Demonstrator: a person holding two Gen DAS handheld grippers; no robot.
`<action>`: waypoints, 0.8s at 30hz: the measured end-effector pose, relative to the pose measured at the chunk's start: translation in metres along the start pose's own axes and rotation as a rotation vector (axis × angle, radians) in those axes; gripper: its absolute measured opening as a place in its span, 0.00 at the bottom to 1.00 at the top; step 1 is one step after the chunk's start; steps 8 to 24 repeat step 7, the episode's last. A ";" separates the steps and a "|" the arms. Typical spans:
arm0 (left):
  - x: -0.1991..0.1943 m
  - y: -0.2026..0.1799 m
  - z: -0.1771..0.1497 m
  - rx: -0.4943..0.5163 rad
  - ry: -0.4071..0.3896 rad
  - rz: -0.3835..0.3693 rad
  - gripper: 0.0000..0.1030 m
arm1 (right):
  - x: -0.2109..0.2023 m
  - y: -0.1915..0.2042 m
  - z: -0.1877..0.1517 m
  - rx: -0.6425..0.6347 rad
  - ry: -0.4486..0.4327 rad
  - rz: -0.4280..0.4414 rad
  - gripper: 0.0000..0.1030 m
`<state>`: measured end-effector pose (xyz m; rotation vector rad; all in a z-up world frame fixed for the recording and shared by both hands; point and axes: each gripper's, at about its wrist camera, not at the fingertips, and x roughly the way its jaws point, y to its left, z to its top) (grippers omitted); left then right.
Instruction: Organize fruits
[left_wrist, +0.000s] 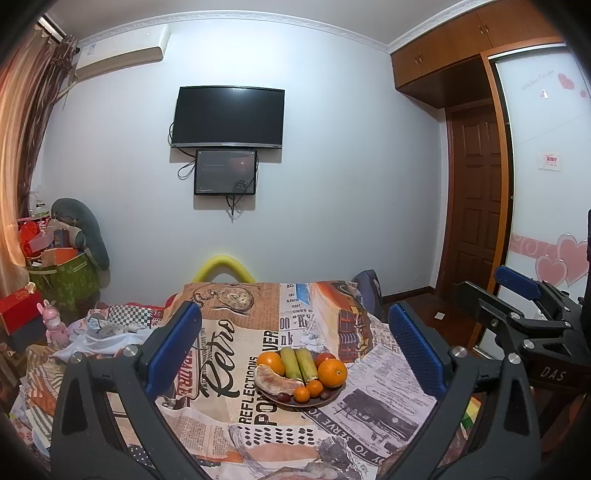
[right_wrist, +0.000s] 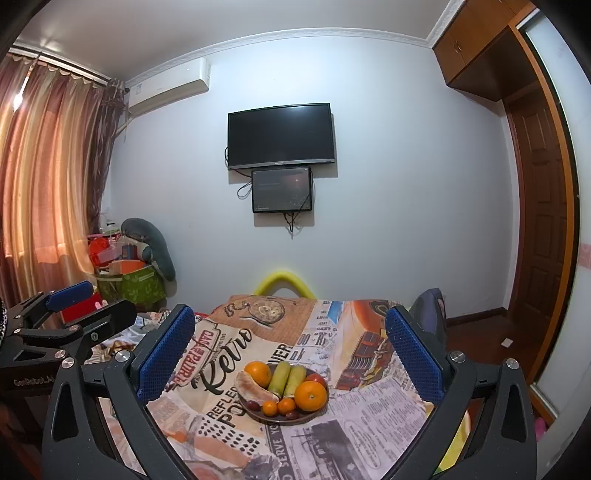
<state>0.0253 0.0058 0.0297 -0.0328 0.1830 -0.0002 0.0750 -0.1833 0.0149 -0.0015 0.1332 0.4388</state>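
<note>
A dark plate (left_wrist: 295, 403) (right_wrist: 258, 414) of fruit sits on a table with a newspaper-print cloth (left_wrist: 229, 369) (right_wrist: 369, 402). On it lie two large oranges (left_wrist: 332, 373) (right_wrist: 311, 396), two green-yellow pieces (left_wrist: 299, 363) (right_wrist: 286, 378), a peeled citrus segment (left_wrist: 275, 382) (right_wrist: 255, 391), two small tangerines (left_wrist: 308, 391) (right_wrist: 277, 407), a red fruit and dark grapes. My left gripper (left_wrist: 295, 347) is open and empty, held above and before the plate. My right gripper (right_wrist: 290, 350) is open and empty too, beside the left one.
Each gripper shows at the side of the other's view: the right gripper (left_wrist: 524, 310), the left gripper (right_wrist: 70, 314). A yellow chair back (left_wrist: 223, 267) stands behind the table. Clutter and a green box (left_wrist: 66, 280) lie at the left, a wooden door (left_wrist: 476, 199) at the right.
</note>
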 end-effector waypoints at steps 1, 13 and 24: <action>0.000 -0.001 0.000 0.002 0.000 -0.001 1.00 | 0.001 0.000 0.000 0.000 0.000 -0.001 1.00; 0.003 0.000 -0.001 -0.001 0.006 -0.008 1.00 | 0.002 -0.001 -0.001 0.000 0.004 -0.004 1.00; 0.003 0.000 -0.001 -0.001 0.006 -0.008 1.00 | 0.002 -0.001 -0.001 0.000 0.004 -0.004 1.00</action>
